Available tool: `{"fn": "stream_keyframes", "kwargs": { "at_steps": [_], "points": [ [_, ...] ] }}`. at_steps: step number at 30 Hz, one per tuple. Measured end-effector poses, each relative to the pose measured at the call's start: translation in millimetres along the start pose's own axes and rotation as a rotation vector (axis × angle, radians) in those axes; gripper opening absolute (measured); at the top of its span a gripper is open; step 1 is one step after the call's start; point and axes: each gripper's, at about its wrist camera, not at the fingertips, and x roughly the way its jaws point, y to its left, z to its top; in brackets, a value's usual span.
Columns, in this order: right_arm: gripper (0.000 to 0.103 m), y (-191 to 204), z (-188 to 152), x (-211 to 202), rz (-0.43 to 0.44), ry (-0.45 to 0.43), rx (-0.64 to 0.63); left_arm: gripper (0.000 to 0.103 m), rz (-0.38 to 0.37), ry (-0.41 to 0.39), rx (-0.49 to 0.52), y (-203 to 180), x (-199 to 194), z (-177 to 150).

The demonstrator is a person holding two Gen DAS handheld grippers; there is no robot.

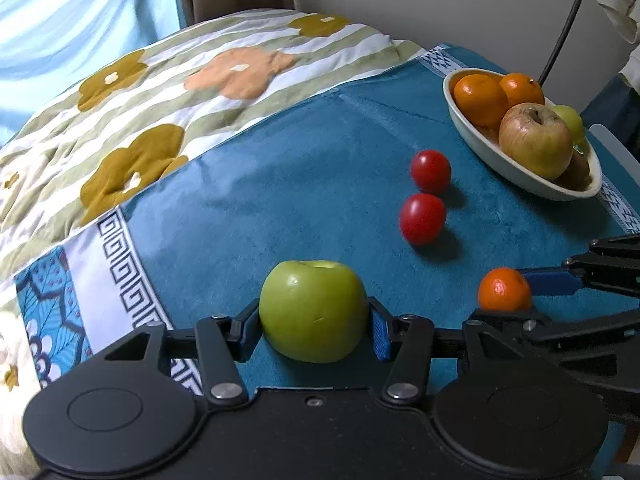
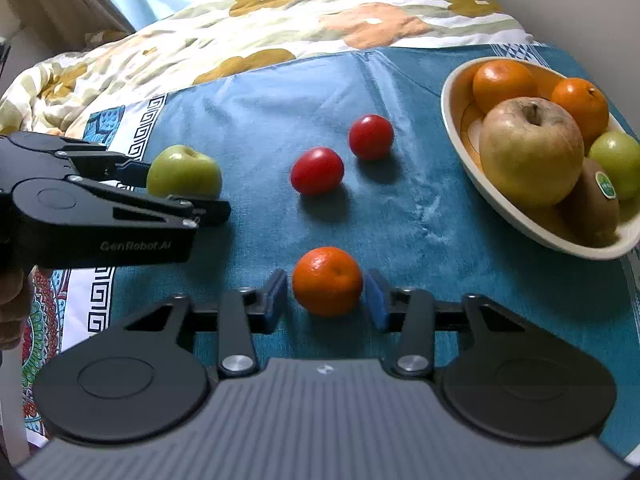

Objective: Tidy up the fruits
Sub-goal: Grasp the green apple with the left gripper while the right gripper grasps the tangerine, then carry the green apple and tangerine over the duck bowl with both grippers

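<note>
Left tool clamped on the green apple, both pads touching. Right tool straddles the orange, small gaps either side (not gripping). Both fruits sit on the blue towel over the bed. Farther: two tomatoes, then the fruit bowl.

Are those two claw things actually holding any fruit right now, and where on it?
Left gripper clamps the round green apple by its sides. Right gripper straddles the small orange mandarin, pads apparently not touching: not held.
</note>
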Motion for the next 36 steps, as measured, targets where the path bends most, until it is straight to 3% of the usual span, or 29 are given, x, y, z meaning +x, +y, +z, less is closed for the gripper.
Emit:
{"fn": "stream_keyframes", "kwargs": {
  "at_steps": [18,29,36],
  "points": [
    [0.051,-11,3,-44,0.000,-0.076,-0.030,0.057,0.087,-0.108,-0.102,-22,-75,-15],
    [0.051,-68,9,-90,0.016,-0.137,-0.040,0.057,0.133,-0.172,-0.191,-73,-115,-4],
    [0.051,-120,19,-111,0.051,-0.156,-0.086,0.057,0.165,-0.189,-0.247,-119,-119,16]
  ]
}}
